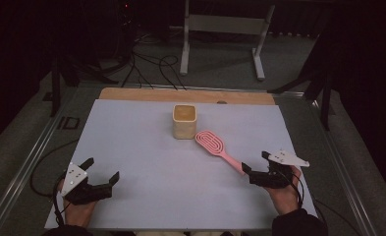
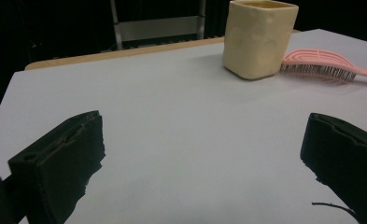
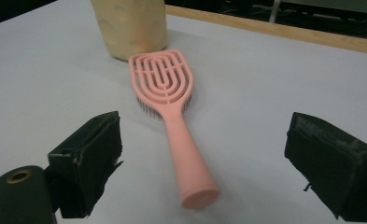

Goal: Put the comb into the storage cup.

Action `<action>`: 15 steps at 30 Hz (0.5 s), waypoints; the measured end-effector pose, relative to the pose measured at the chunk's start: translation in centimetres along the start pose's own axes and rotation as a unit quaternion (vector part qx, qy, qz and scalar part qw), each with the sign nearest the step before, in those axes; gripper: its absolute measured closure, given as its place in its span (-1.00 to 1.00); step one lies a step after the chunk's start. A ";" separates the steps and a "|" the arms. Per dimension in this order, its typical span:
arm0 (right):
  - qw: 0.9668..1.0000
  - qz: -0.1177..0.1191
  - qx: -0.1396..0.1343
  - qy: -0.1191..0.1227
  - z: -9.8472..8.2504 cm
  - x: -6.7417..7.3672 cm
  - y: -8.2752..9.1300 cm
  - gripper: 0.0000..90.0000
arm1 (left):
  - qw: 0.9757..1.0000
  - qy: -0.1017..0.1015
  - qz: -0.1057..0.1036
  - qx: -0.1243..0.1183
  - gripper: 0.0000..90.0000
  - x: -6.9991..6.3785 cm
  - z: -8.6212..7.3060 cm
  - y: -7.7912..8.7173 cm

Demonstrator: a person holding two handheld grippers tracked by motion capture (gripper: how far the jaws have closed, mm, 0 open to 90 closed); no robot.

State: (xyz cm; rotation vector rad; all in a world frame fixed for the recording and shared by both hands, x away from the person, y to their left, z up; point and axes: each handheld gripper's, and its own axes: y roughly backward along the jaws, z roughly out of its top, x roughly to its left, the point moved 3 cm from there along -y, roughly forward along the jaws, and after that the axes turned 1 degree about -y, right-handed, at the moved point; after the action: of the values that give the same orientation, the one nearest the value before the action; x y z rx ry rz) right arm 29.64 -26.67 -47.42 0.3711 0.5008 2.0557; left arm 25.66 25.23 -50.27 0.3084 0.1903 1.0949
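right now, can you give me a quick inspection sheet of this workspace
surface: white sheet over a wooden table; a strip of wood shows at the far edge.
job's things: pink hairbrush lying bristles down, handle toward the right tool; cream square cup upright just beyond its head, whether they touch is unclear.
clutter: nothing seen.
grippers: left tool open, low at the near left, holding nothing; right tool open, jaws either side of the handle end, not closed on it.
cables: a black lead trails from each tool; more lie on the floor beyond the table.
surroundings: dark room, white metal frame behind.
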 end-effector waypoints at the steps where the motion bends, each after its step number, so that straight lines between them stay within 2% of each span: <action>1: 1.000 -0.001 0.003 0.001 0.3 0.0 -0.1 -0.76 | 1.000 0.000 0.000 0.000 -0.99 0.0 0.0 0.0; 15: 0.999 -0.005 0.046 0.027 4.0 0.3 -1.7 -0.77 | 1.000 -0.001 -0.001 0.002 -0.99 0.0 0.0 0.0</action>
State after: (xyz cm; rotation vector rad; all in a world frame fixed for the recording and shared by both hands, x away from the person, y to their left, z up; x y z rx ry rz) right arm 32.59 -24.82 -44.78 0.3681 0.6310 2.0419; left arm 25.66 25.20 -50.30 0.3122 0.1913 1.0933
